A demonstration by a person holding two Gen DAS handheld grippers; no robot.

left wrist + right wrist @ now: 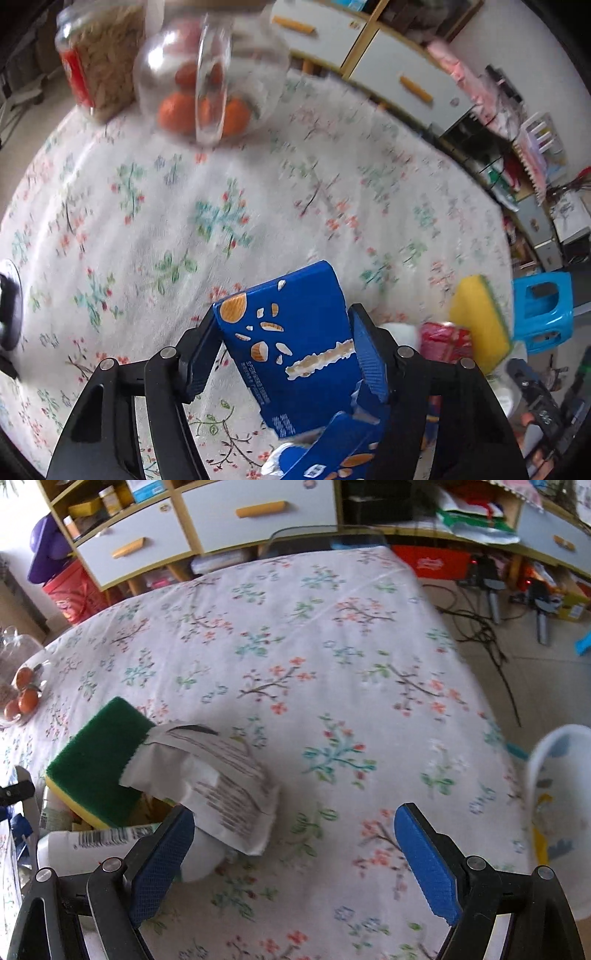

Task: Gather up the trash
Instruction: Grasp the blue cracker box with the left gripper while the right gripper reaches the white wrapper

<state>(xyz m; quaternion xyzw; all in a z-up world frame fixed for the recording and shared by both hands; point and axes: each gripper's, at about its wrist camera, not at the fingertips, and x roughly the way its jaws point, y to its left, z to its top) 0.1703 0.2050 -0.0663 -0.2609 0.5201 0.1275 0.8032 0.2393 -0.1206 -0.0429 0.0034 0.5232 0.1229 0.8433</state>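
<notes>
Our left fingers (286, 354) clamp the blue carton (291, 343), to carry it as trash. Our right fingers (293, 864) stand apart, empty, near the white wrapper (218, 779).

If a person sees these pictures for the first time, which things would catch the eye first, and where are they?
First comes the torn blue carton, clamped between the left gripper pads low in the left wrist view. In the right wrist view, a crumpled white wrapper lies partly over a green and yellow sponge, just ahead of the open right gripper. All sits on a flowered tablecloth.
</notes>
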